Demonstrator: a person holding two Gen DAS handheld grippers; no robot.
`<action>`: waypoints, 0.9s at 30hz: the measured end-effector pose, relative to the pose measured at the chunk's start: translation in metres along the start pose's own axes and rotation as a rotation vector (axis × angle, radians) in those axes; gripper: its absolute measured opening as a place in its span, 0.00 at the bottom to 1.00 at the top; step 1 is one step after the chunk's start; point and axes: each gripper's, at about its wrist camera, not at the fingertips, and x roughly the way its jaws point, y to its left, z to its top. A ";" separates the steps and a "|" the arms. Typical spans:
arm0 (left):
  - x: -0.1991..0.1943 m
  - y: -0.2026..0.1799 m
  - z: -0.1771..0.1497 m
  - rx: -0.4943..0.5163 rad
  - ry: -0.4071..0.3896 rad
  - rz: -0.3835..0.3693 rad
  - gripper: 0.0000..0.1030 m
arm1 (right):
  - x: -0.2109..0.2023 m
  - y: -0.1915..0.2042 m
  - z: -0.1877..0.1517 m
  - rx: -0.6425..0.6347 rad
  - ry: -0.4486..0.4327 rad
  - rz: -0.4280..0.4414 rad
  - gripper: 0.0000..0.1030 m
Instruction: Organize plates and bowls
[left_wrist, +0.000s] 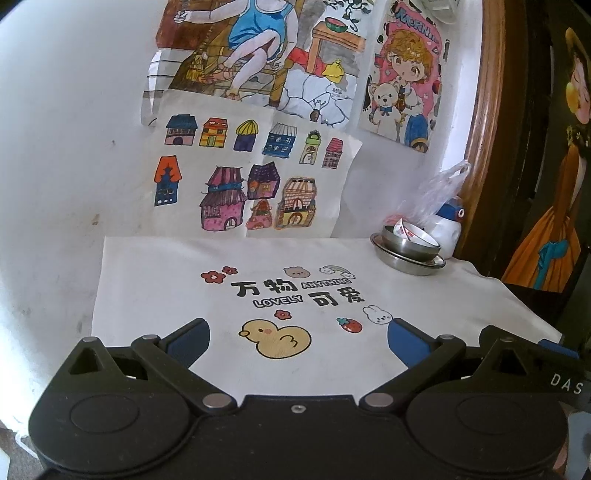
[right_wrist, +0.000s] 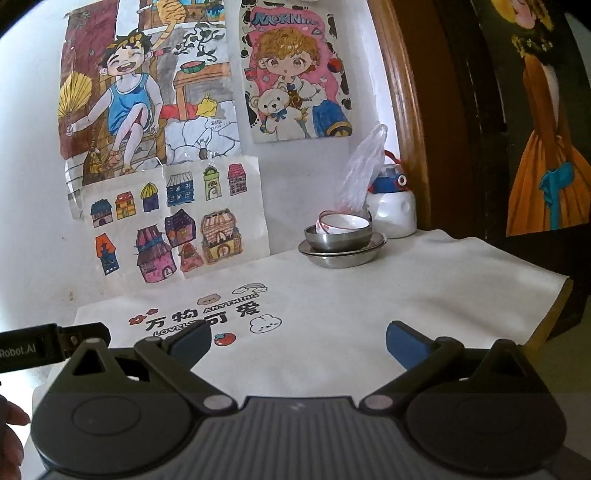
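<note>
At the far right corner: your stack (right_wrist: 341, 240) sits on the cloth (right_wrist: 369, 314), close to the wall; well apart from both grippers.
Stack: metal plates (right_wrist: 345, 254) at the bottom, a metal bowl (right_wrist: 338, 238) on them, white bowls with red trim (right_wrist: 343, 223) nested on top; one white bowl leans tilted against the other; in the left view the same stack (left_wrist: 408, 249) shows at the right of the cloth's far edge.
Left gripper (left_wrist: 297, 341): you hold it low over the near edge of the cloth; its blue pads stand wide apart; nothing between them; the printed duck (left_wrist: 277, 341) lies in the gap.
Right gripper (right_wrist: 297, 341): you hold it over the near part of the cloth; pads spread wide; nothing held; bare cloth between them.
Cloth: white, printed with letters, a rabbit (right_wrist: 264, 325) and a strawberry (right_wrist: 225, 338); it covers the table.
Behind the stack: a clear plastic bag (right_wrist: 364, 173) stands up just beside a white bottle with a blue cap (right_wrist: 391, 210); whether the bag touches the bowls, you cannot tell.
Wall: coloured drawings (right_wrist: 177, 221) hang on it, above the cloth's far edge.
Right side: a wooden frame (right_wrist: 402, 110) runs up beside the bottle.
</note>
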 end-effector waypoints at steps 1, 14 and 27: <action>-0.001 0.000 0.000 0.002 -0.003 -0.001 0.99 | 0.000 0.001 0.000 0.000 -0.002 -0.001 1.00; 0.003 0.005 -0.001 -0.003 0.001 0.007 0.99 | 0.001 0.003 -0.001 0.021 -0.007 -0.007 1.00; 0.012 0.011 -0.006 -0.027 0.037 -0.001 0.99 | 0.005 0.001 -0.008 0.032 0.012 -0.022 1.00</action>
